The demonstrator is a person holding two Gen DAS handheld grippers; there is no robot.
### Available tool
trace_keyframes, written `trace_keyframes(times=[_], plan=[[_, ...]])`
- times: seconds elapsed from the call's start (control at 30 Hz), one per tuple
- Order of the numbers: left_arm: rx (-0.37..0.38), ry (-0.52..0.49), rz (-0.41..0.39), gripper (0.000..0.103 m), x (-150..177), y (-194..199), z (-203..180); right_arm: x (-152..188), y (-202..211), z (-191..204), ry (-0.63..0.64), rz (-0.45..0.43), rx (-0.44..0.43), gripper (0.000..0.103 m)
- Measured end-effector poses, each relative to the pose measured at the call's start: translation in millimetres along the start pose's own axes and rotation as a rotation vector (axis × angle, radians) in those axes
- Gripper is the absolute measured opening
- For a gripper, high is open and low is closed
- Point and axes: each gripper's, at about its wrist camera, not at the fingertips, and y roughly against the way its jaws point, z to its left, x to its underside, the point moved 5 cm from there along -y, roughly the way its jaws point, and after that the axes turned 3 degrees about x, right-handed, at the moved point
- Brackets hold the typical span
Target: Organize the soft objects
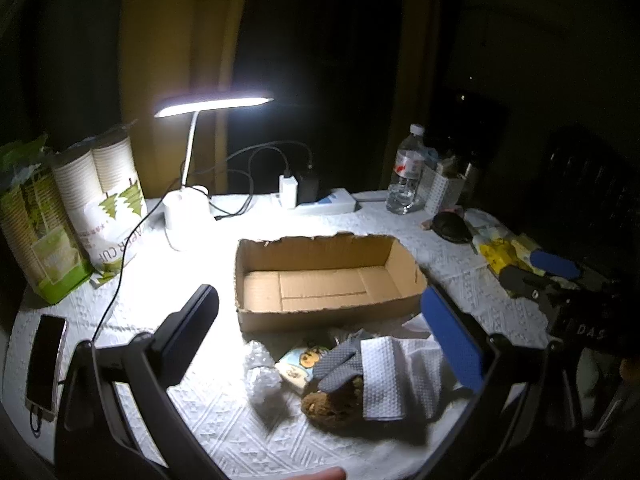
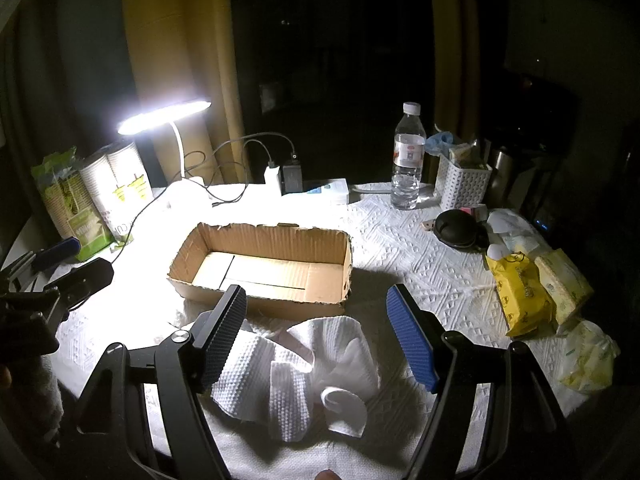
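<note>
Right wrist: tongs [image 2: 320, 334] spread beside cardboard box [image 2: 264, 266] edge.

Left gripper [image 1: 320, 332]: jaws spread wide, nothing between the pads, black finger [image 1: 192, 328] on one side, blue-padded finger [image 1: 452, 340] on the other, angled down toward the worktop. Right gripper [image 2: 316, 332]: likewise wide apart and empty, black ribbed pad [image 2: 224, 332] opposite blue pad [image 2: 408, 336], tilted downward. In each wrist view the other gripper shows at the frame edge.
</note>
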Motion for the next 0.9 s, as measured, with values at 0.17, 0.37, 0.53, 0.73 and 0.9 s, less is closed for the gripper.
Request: trace_keyframes(times=[0.17, 0.37, 0.53, 0.73, 0.9], plan=[[0.002, -0.005, 0.012, 0.102, 3, -2, -4, 3, -4, -3, -0.010, 0.011, -0.008, 0.076], [-0.005, -0.015, 0.036, 0.102, 11, -8, -5, 17, -10, -14, -0.022, 0.036, -0.014, 0.076], [-0.008, -0.022, 0.070, 0.102, 25, -15, -8, 38, -21, -24, -0.034, 0.089, -0.028, 0.076], [-0.006, -0.016, 0.123, 0.102, 47, -30, -14, 67, -40, -30, -0.025, 0.151, -0.036, 0.076], [0.000, -0.035, 0.163, 0.102, 64, -43, -26, 91, -60, -40, -0.037, 0.209, -0.060, 0.076]])
